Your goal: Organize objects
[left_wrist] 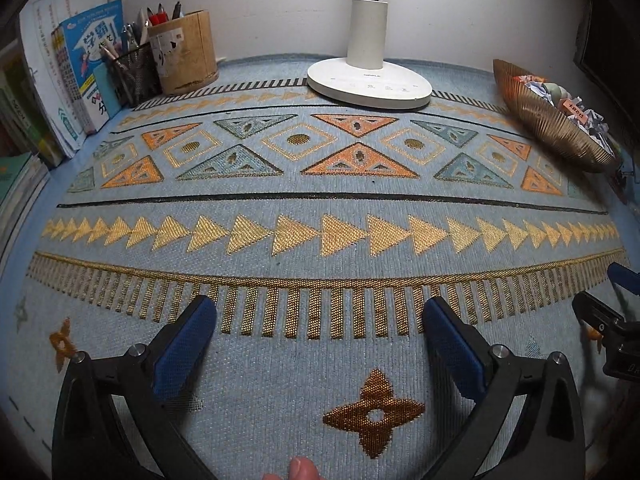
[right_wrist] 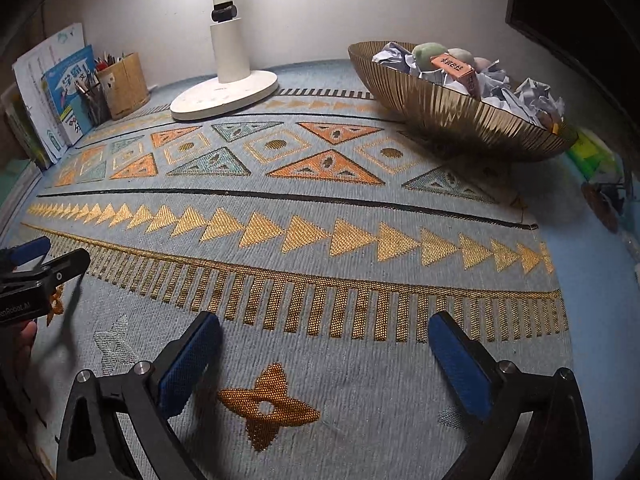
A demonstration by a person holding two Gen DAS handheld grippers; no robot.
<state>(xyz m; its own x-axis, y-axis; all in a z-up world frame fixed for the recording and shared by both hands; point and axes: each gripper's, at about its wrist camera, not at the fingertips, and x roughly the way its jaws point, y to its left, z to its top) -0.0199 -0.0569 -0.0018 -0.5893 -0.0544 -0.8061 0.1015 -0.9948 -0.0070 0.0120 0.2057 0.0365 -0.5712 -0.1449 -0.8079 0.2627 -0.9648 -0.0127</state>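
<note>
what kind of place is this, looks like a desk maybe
Most likely a home study desk: a white desk lamp, pen holders full of pens, and workbooks leaning against the wall, all on a patterned cloth.

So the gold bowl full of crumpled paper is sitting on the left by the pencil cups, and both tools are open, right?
Not quite. The gold bowl of crumpled paper sits on the right side of the mat, across the lamp from the pencil cups on the left; the right wrist view shows it. The left tool and right tool are both open.
</note>
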